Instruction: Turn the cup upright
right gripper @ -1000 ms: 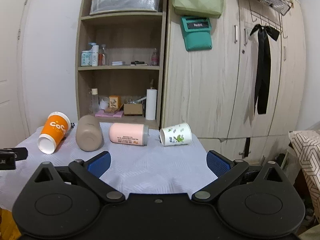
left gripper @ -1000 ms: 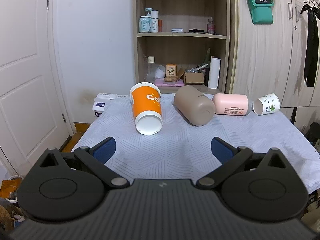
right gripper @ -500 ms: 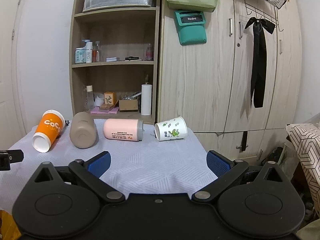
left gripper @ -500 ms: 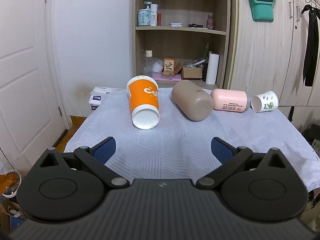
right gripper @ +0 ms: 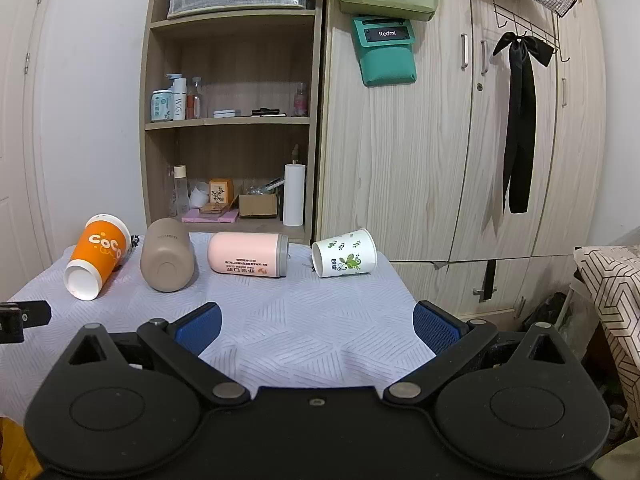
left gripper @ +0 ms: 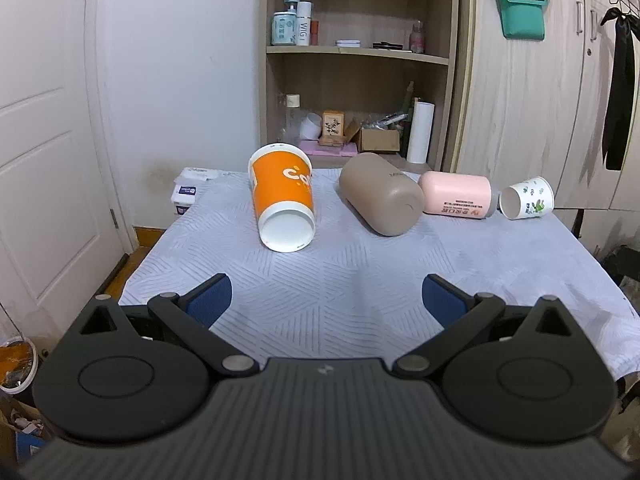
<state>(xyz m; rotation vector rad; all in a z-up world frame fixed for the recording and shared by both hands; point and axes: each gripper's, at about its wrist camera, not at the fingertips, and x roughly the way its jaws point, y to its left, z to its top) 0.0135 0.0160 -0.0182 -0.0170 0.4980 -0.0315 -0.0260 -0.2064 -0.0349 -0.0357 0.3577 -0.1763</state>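
Several cups lie on their sides in a row on the cloth-covered table (left gripper: 360, 280): an orange paper cup (left gripper: 282, 200) (right gripper: 98, 256), a tan tumbler (left gripper: 380, 198) (right gripper: 167, 258), a pink tumbler (left gripper: 456, 198) (right gripper: 248, 254) and a white leaf-print paper cup (left gripper: 528, 198) (right gripper: 344, 253). My left gripper (left gripper: 326, 300) is open and empty over the near table edge, facing the orange cup and tan tumbler. My right gripper (right gripper: 316, 324) is open and empty, short of the pink tumbler and white cup.
A wooden shelf unit (right gripper: 232, 128) with bottles and boxes stands behind the table. Wardrobe doors (right gripper: 460, 140) are to its right. A white door (left gripper: 44, 140) is at the left. Part of the left gripper (right gripper: 20, 318) shows at the right wrist view's left edge.
Both grippers have drawn back a little from the table and lifted slightly; the cups look smaller and lower in view. Nothing was grasped. The cups have not moved.
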